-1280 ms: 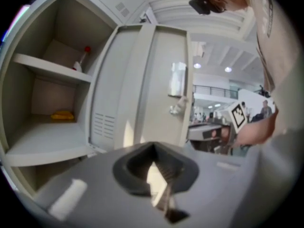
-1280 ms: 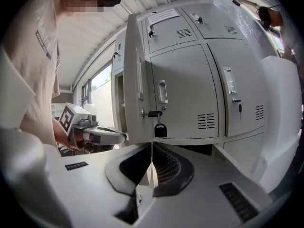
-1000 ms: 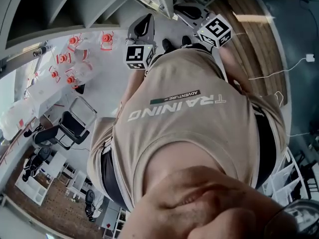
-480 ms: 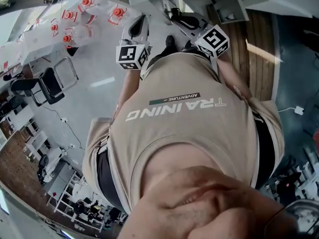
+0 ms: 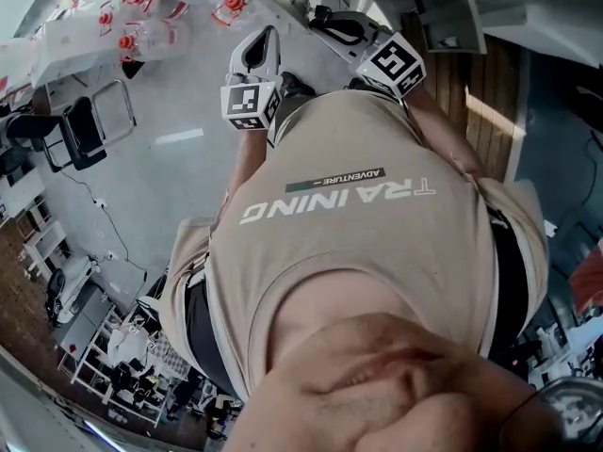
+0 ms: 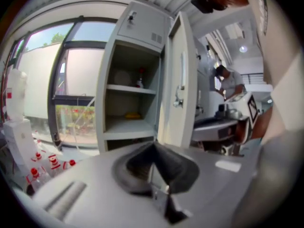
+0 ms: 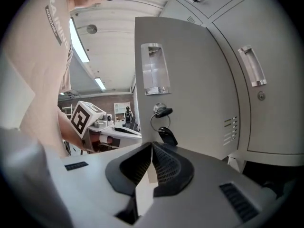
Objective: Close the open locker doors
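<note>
Facing open locker door [image 6: 180, 80] edge, left tool [image 6: 153, 148] closed; right tool [image 7: 151, 148] closed.

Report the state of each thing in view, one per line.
locker door: open, swung out.
top locker door: closed.
key: in a door lock, fob hanging.
left gripper: shut, empty.
right gripper: shut, empty.
</note>
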`<state>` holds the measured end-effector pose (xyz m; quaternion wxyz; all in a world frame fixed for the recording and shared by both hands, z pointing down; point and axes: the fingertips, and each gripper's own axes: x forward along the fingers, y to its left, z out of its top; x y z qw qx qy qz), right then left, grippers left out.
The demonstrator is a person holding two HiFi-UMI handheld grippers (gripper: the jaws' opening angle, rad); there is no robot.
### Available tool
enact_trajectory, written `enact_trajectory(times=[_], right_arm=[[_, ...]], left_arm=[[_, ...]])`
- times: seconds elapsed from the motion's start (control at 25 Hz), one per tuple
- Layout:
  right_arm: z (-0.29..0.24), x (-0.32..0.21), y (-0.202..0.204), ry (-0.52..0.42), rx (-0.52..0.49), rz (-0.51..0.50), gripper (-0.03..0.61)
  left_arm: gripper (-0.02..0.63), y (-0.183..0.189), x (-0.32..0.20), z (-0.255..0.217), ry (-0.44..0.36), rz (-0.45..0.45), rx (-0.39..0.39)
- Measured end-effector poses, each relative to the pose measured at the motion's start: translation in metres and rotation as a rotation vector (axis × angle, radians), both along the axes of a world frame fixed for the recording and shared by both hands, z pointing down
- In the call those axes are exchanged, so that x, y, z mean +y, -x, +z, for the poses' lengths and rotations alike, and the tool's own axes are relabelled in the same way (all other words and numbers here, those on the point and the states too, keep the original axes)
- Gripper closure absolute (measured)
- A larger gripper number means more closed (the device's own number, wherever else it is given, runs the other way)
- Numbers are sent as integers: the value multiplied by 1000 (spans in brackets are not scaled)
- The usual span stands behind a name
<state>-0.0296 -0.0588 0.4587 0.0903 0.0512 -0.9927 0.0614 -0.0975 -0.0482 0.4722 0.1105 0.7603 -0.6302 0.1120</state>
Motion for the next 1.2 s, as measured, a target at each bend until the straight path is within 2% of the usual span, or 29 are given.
enact_trajectory(times=[0.32, 0.56, 0.76, 0.96, 1.2], right_arm=[[-5, 1, 56, -46, 47, 34, 560], [-8, -11, 97, -5, 35, 108, 560], [-8, -27, 123, -44, 59, 183, 560], [-9, -45, 139, -35, 30, 263, 560], [5, -72, 166, -14, 38, 295, 560]], left_arm=[[614, 65, -1, -13, -49, -37, 42], [614, 105, -7, -13, -54, 33, 59], [614, 134, -20, -12, -69, 108, 91], [614, 150, -26, -7, -66, 153, 118], [614, 186, -33, 7, -30, 135, 161]])
